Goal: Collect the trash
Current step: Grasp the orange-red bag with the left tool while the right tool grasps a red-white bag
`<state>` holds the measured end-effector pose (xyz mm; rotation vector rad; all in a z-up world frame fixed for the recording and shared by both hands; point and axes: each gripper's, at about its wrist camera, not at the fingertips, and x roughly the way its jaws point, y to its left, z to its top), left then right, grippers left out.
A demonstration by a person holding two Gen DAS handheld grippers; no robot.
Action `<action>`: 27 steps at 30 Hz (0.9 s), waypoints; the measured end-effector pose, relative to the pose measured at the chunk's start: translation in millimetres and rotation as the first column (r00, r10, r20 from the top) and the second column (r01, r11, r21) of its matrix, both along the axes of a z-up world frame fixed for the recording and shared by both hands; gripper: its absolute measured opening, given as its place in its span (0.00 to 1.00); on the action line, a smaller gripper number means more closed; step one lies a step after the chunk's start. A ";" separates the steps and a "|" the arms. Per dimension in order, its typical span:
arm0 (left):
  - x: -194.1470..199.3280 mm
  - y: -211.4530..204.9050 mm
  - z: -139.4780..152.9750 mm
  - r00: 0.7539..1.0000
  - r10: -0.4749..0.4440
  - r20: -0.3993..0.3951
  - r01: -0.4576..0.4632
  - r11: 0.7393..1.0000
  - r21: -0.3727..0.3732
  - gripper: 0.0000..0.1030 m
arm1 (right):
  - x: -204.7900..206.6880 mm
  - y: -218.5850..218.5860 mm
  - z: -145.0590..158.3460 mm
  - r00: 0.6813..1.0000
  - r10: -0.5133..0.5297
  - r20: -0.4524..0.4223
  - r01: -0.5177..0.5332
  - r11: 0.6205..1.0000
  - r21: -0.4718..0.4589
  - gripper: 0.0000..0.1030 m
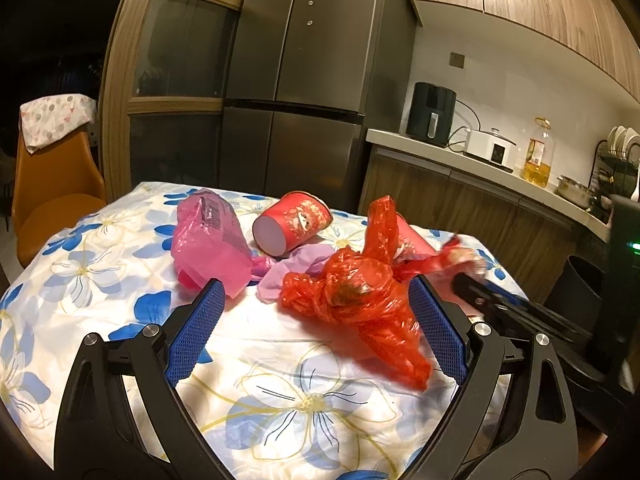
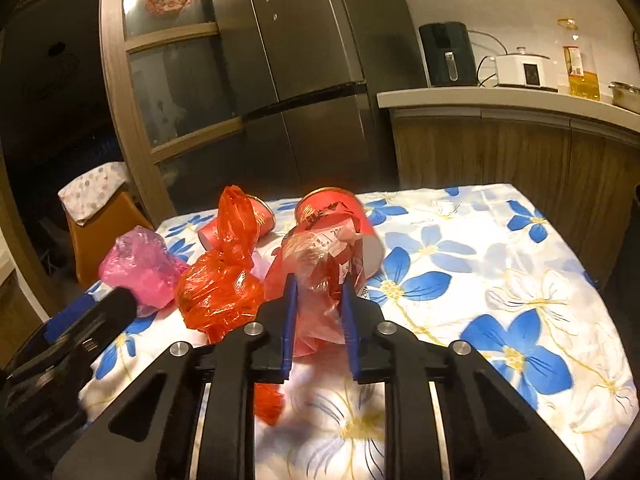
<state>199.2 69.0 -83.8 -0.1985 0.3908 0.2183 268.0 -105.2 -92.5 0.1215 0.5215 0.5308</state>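
Observation:
Trash lies on a table with a blue-flowered cloth (image 1: 280, 400). My left gripper (image 1: 316, 292) is open, its blue pads on either side of a knotted red plastic bag (image 1: 352, 292), which also shows in the right wrist view (image 2: 220, 292). My right gripper (image 2: 318, 280) is shut on a pale pink plastic bag with a receipt (image 2: 320, 256), just in front of a tipped red paper cup (image 2: 340, 212). A second red cup (image 1: 292, 224) lies on its side. A pink bag (image 1: 208, 240) and crumpled purple paper (image 1: 288, 268) lie to the left.
A dark fridge (image 1: 300, 60) and glass cabinet stand behind the table. A counter (image 1: 480, 164) at right holds an air fryer, a cooker, an oil bottle and a pot. An orange chair (image 1: 52, 196) stands at left. A dark bin (image 1: 580, 284) stands right of the table.

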 end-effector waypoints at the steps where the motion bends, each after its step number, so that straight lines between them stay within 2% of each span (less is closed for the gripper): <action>1: 1.5 -1.4 -0.1 1.000 -0.001 -0.002 0.001 1.000 -0.001 0.89 | -7.0 -6.6 3.0 1.000 -0.008 0.012 0.007 1.000 0.010 0.21; 7: 21.5 -14.7 -1.9 1.000 -0.007 -0.016 0.007 1.000 -0.006 0.89 | -34.6 -42.5 15.0 0.995 -0.073 0.064 0.071 0.997 0.039 0.21; 13: 55.1 -26.8 -11.5 0.998 -0.020 -0.065 0.017 0.999 -0.035 0.88 | -48.2 -69.4 24.6 0.990 -0.115 0.083 0.110 0.992 0.064 0.21; 15: 64.1 -29.9 -16.9 0.995 -0.024 -0.097 0.021 0.999 -0.034 0.82 | -51.1 -76.0 26.9 0.988 -0.125 0.091 0.119 0.991 0.067 0.21; 17: 71.6 -31.7 -22.4 0.991 -0.032 -0.132 0.028 0.999 -0.030 0.64 | -51.5 -80.8 27.5 0.987 -0.132 0.090 0.126 0.990 0.069 0.21; 19: 76.3 -32.3 -28.3 0.986 -0.041 -0.164 0.035 0.999 -0.035 0.53 | -52.0 -85.8 27.6 0.986 -0.142 0.088 0.135 0.988 0.073 0.21; 23: 75.5 -28.5 -32.0 0.983 -0.057 -0.174 0.046 0.997 -0.064 0.33 | -57.0 -92.0 29.3 0.984 -0.153 0.089 0.146 0.986 0.079 0.21; 27: 61.1 -28.3 -30.3 0.985 -0.072 -0.156 0.059 0.995 -0.083 0.24 | -61.0 -99.9 32.0 0.982 -0.164 0.089 0.156 0.984 0.088 0.21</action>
